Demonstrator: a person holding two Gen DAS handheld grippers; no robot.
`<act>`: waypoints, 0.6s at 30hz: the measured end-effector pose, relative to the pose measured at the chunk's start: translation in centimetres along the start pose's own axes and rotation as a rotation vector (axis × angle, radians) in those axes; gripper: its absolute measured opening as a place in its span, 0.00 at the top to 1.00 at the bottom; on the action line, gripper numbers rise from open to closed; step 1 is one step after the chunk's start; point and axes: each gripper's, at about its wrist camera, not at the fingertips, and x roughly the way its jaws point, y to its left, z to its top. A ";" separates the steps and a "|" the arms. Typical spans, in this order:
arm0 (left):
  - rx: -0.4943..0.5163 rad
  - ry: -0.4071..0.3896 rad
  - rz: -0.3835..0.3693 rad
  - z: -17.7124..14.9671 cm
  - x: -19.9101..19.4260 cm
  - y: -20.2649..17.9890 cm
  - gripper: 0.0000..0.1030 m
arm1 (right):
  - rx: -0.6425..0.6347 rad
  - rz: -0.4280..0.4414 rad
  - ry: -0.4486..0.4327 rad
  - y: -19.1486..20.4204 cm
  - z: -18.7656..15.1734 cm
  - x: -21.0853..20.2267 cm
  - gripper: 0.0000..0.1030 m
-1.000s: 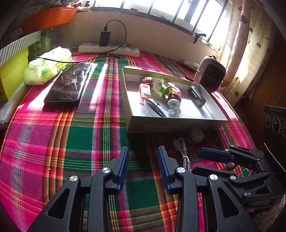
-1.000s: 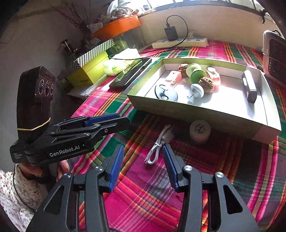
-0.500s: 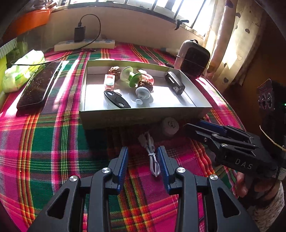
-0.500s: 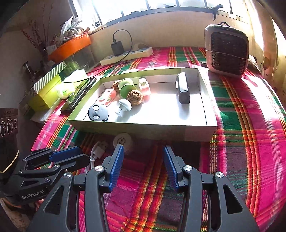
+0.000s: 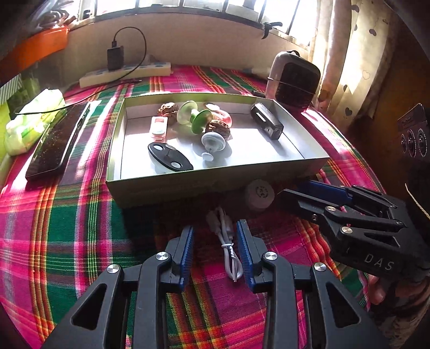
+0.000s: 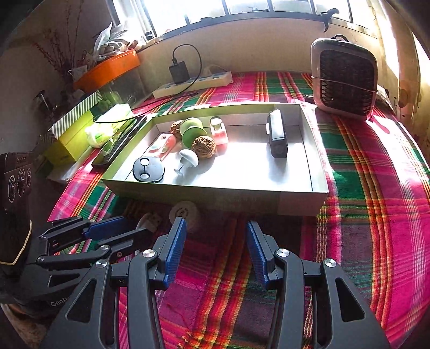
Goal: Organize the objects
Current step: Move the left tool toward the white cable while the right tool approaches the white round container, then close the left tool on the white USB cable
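A plaid tablecloth (image 5: 67,231) covers the table below a sunlit window (image 6: 242,5). The left gripper (image 5: 215,241), jaws just narrowing, straddles a white cable (image 5: 228,241), seemingly untouched. The right gripper (image 6: 216,247) gapes empty before the box (image 6: 215,193).

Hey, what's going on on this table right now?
A person is tidying small things into a shallow box on a plaid tablecloth. The left gripper has just been closing around a bundled white cable lying in front of the box, its pads not yet pressing on it. The right gripper hangs open over bare cloth, holding nothing. A small white round container also sits outside the box. Walnuts, suction cups and a few other bits are already inside.
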 end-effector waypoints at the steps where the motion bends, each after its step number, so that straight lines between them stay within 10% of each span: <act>1: -0.002 0.000 0.001 0.0 0.0 0.0 0.72 | -0.002 0.000 0.001 0.1 0.0 0.0 0.55; 18: -0.021 -0.026 0.028 -0.3 -0.6 1.7 0.87 | -0.033 -0.006 0.009 1.6 0.0 0.5 0.55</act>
